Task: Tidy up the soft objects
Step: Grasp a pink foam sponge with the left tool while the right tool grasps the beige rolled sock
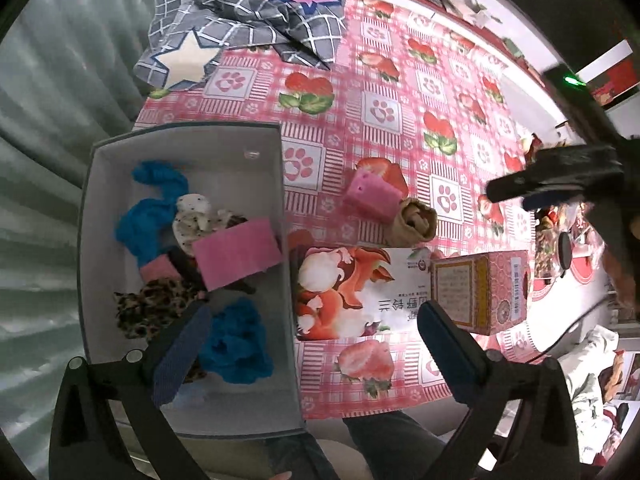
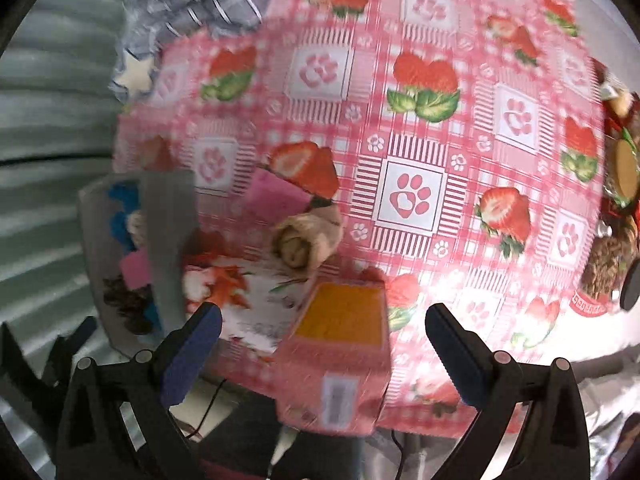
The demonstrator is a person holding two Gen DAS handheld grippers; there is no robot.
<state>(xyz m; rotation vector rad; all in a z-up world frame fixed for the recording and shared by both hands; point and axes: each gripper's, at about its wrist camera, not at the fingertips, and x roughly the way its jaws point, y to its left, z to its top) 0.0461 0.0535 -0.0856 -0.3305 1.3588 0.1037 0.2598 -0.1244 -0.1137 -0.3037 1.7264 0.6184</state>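
- Left wrist view: our left tongs [image 1: 312, 340] hang wide open with nothing between the pads, one finger over the grey bin [image 1: 286, 216] and the other over the worktop [image 1: 400, 80].
- In the bin we see blue cloth bundles [image 1: 154, 216], a pink sponge [image 1: 236, 254], a leopard-print piece [image 1: 152, 308] and a speckled white item [image 1: 192, 216], all loosely piled.
- Left out on the worktop, near the bin's right wall, are a pink sponge block [image 1: 372, 196] and, touching it, a tan rolled cloth [image 1: 414, 222]. Just below them lie a printed packet [image 1: 344, 292] and a pink carton [image 1: 480, 292].
- We judge both soft pieces light and squashy. The block should be pinched across its flat sides; the roll across its middle, so that it does not unwind.
- Our right tongs [image 1: 552, 184] show at the right edge, above the worktop; from here we cannot tell their opening.
- Right wrist view, blurred: the right tongs [image 2: 324, 344] stand wide open and hold nothing, above the pink carton [image 2: 340, 344].
- Beyond it we see the tan rolled cloth [image 2: 308, 240] with its spiral end towards us, and the pink sponge block [image 2: 276, 196] behind it, touching. The grey bin [image 2: 168, 232] is at the left.
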